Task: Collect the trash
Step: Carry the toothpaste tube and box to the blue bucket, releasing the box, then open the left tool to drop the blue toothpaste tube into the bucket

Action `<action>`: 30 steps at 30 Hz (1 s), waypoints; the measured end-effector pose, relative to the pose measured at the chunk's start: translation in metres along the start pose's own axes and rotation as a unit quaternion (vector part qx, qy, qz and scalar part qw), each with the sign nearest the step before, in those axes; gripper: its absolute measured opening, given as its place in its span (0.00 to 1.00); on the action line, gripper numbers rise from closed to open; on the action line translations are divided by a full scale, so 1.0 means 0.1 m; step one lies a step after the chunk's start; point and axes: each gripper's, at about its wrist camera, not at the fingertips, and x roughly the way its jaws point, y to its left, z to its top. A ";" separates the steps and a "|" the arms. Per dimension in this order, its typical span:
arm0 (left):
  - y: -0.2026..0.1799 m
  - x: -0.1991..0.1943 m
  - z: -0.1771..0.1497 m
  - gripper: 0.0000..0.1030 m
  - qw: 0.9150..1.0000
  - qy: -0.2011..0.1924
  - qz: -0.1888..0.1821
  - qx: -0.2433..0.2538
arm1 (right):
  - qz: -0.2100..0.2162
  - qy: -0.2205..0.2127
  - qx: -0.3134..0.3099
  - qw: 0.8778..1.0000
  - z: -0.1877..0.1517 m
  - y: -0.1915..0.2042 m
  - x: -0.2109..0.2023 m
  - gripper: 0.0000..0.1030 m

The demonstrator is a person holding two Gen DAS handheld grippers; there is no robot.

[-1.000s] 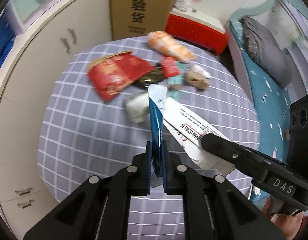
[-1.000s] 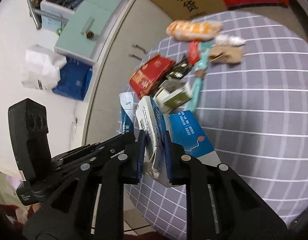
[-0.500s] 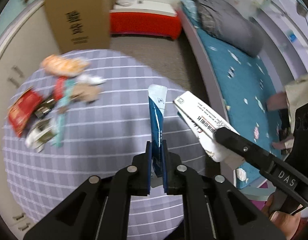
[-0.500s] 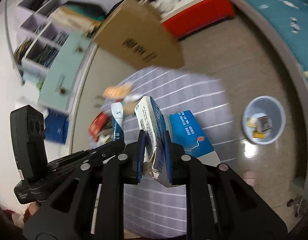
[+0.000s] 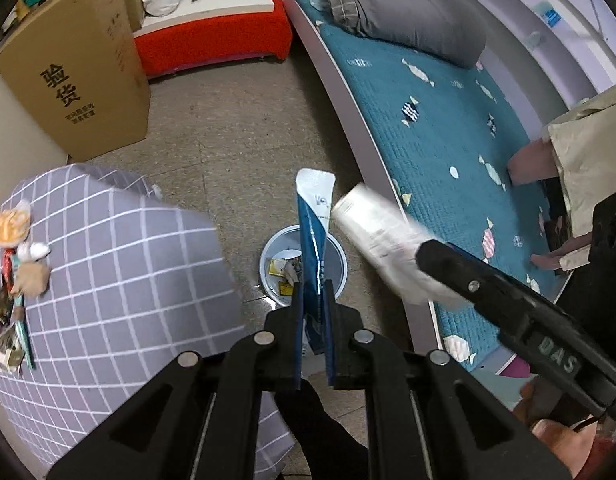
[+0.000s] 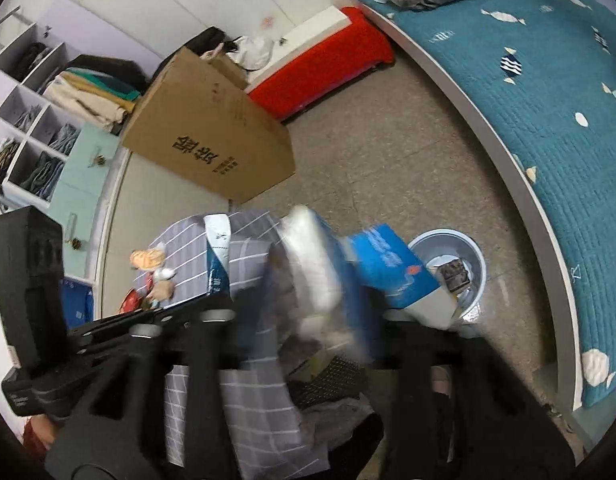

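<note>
Left gripper (image 5: 313,312) clamped on blue-white wrapper (image 5: 313,224) sticking up past its fingertips, bin (image 5: 340,256) just beyond them — right gripper (image 6: 308,320) jaws just opening, blurred blue-white carton (image 6: 320,264) loose between them.

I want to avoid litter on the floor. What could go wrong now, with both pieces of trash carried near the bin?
1. The right tool has just been opening, and the blue and white box between its fingers is blurred, beside the bin rather than clearly over it; it may land on the floor.
2. The left tool is shut on the blue wrapper; a light wrapper may drift past the small bin.
</note>
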 end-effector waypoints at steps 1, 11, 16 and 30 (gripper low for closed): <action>-0.04 0.06 0.04 0.08 1.000 0.006 0.001 0.002 | -0.010 -0.003 0.001 1.000 0.03 -0.04 0.02 0.59; -0.36 0.37 0.24 0.08 0.999 0.033 0.007 0.020 | -0.029 -0.008 0.016 0.999 0.19 -0.45 -0.10 0.59; -0.55 0.46 0.34 0.08 0.999 0.040 0.009 0.035 | -0.049 -0.019 0.022 0.998 0.23 -0.59 -0.19 0.61; -0.88 0.60 0.46 0.10 0.996 0.045 0.003 0.071 | -0.078 -0.055 0.043 0.994 0.27 -0.86 -0.44 0.66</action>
